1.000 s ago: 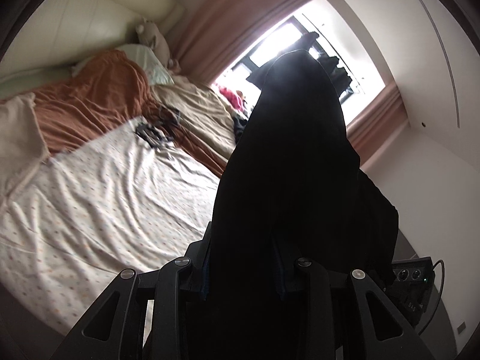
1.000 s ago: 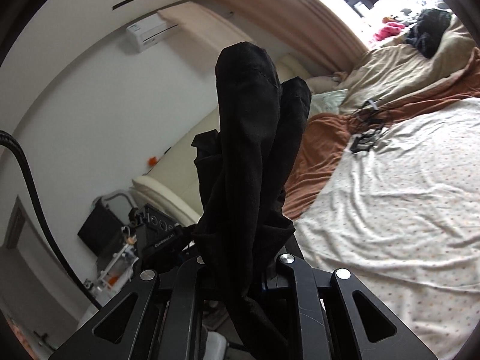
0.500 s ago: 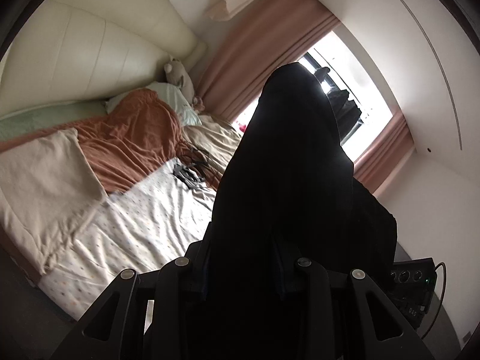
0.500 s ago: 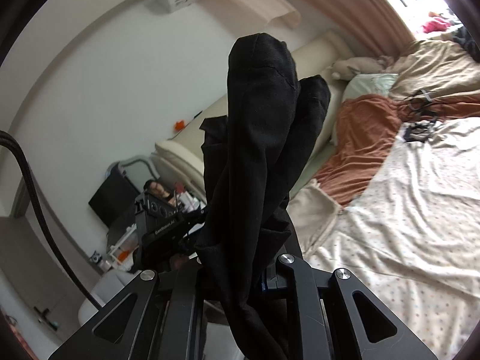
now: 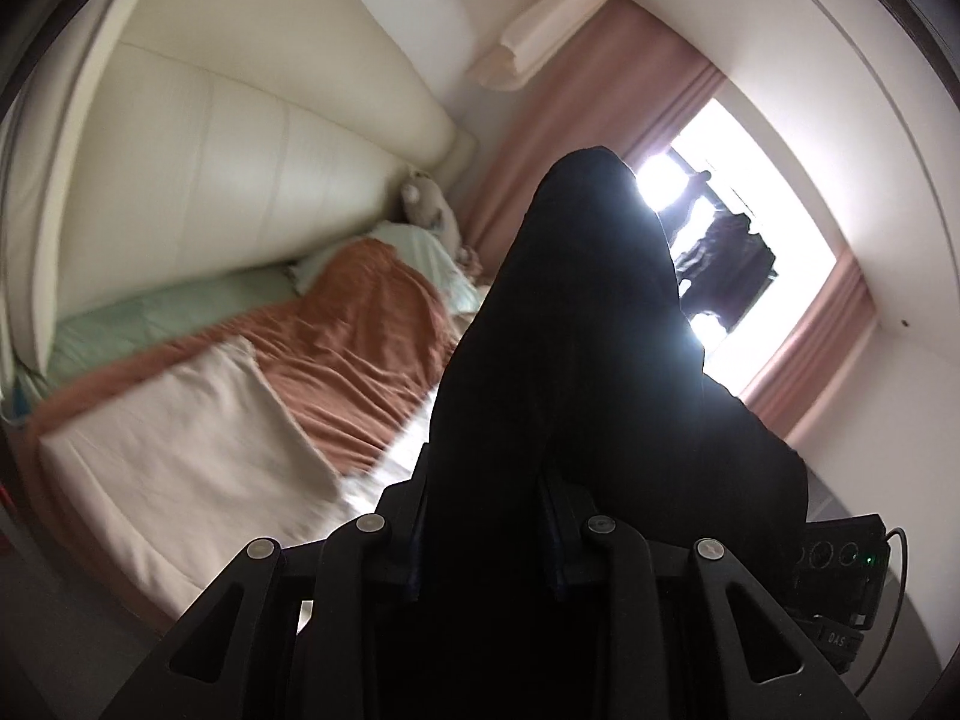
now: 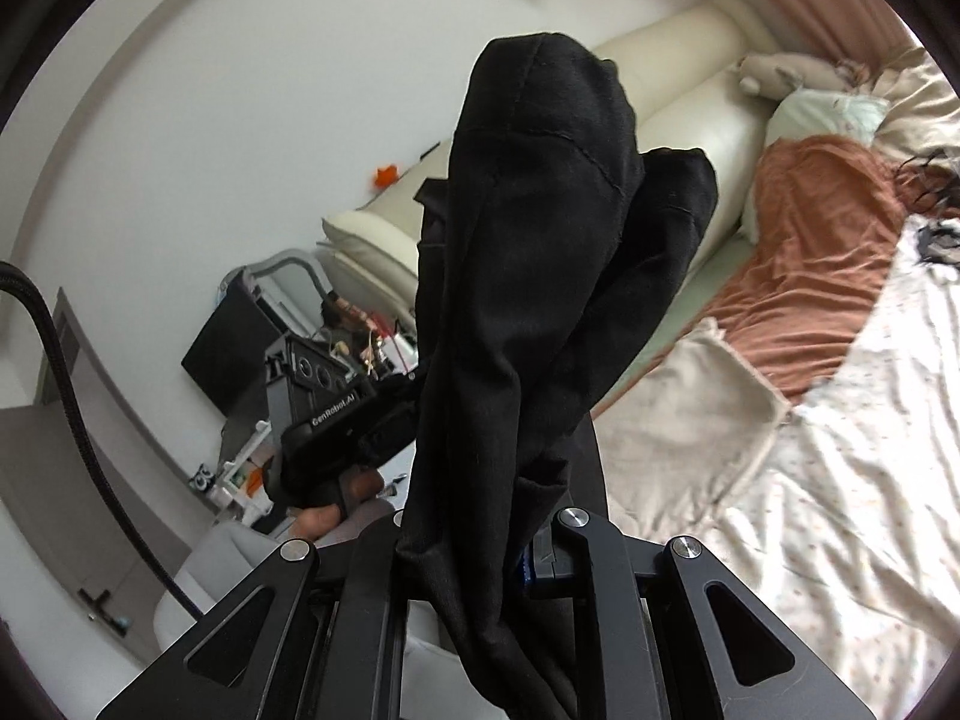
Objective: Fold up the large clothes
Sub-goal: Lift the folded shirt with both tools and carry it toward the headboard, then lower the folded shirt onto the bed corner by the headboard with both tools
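the black garment is held up in the air above the bed, bunched into thick, matte folds that rise in a rounded hump before each camera. the left gripper is clenched on one bunch of it, the cloth spilling over its fingers and hiding them. the right gripper is clamped on another bunch, where a stitched seam crosses the fabric and two lobes stand side by side. an orange-brown blanket lies rumpled on the bed beyond.
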